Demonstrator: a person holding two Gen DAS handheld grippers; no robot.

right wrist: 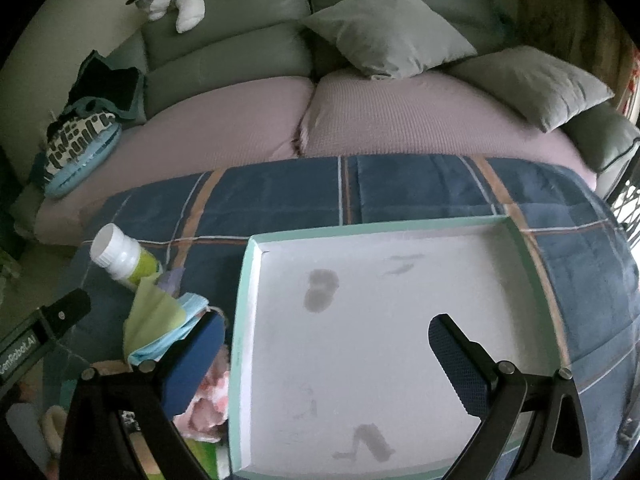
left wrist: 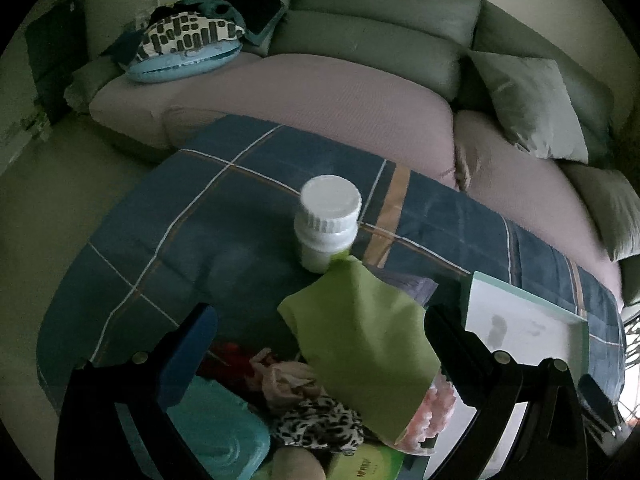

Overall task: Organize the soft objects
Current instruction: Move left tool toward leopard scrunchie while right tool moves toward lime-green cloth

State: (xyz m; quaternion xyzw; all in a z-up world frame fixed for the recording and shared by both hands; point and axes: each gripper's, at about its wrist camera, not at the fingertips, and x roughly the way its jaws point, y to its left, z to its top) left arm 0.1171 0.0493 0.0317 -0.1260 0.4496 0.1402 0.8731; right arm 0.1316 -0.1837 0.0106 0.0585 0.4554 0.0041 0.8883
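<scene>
Green cloth (left wrist: 362,344) lies between left claw (left wrist: 320,344) fingers.

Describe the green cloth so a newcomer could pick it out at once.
Start at the blue plaid blanket spread in front of the sofa, and find the white bottle standing on it. The green cloth lies just in front of that bottle, draped over the pile of soft items left of the white tray. It is the only plain lime-green piece; its neighbours are leopard-print, pink or light blue.
</scene>
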